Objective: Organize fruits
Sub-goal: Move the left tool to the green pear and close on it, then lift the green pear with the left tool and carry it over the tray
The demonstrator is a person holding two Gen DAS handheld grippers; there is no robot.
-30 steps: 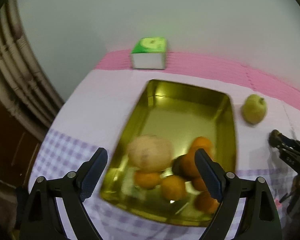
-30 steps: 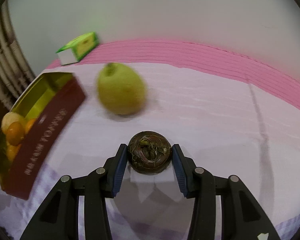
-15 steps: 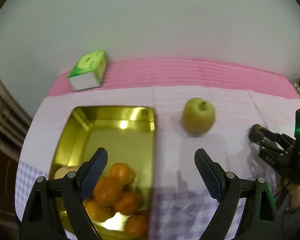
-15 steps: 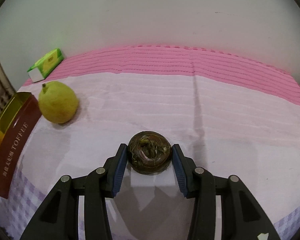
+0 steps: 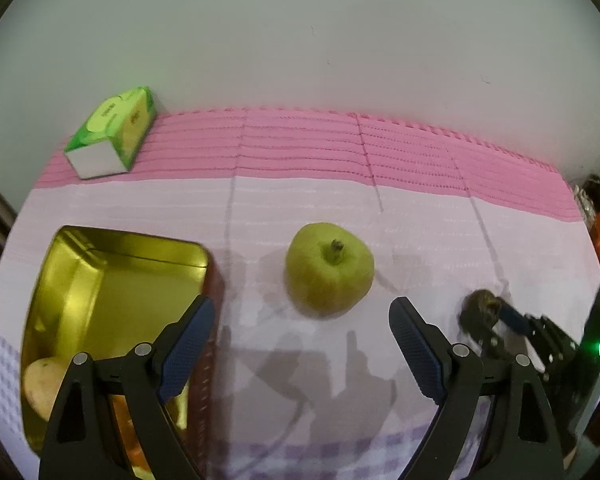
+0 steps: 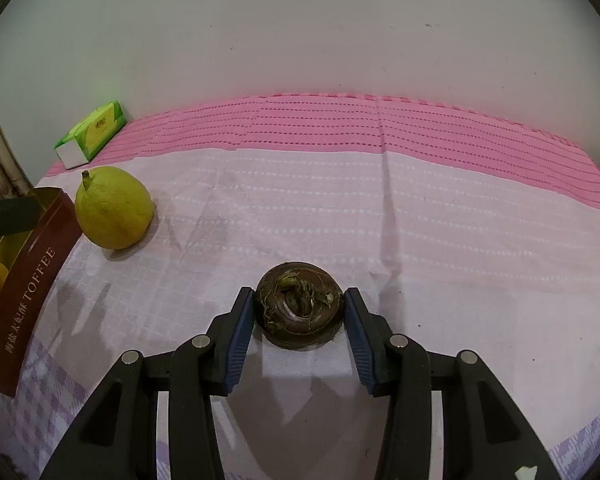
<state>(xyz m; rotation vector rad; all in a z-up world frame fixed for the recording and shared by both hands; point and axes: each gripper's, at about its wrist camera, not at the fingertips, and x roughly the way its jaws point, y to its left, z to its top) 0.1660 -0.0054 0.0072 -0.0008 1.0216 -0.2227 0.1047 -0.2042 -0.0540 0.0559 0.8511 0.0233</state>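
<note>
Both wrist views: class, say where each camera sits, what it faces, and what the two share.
Left wrist: on the left tool, open, facing down at the pear beside the gold tin.
Right wrist: on the right tool, shut on a dark round fruit.
Shared: pear, tin, green tissue box, pink cloth.

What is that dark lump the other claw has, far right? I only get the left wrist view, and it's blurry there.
Observer: A brown round fruit with dry fibres on top; the right claw is shut on it, pads pressing both sides.
Operator: And the gold tin, what's its outside like?
Observer: The tin has a dark red outer wall that reads TOFFEE.
Operator: Can that camera see my claw?
Observer: Only one black finger of the left claw, crossing in front of the tin's rim.
</note>
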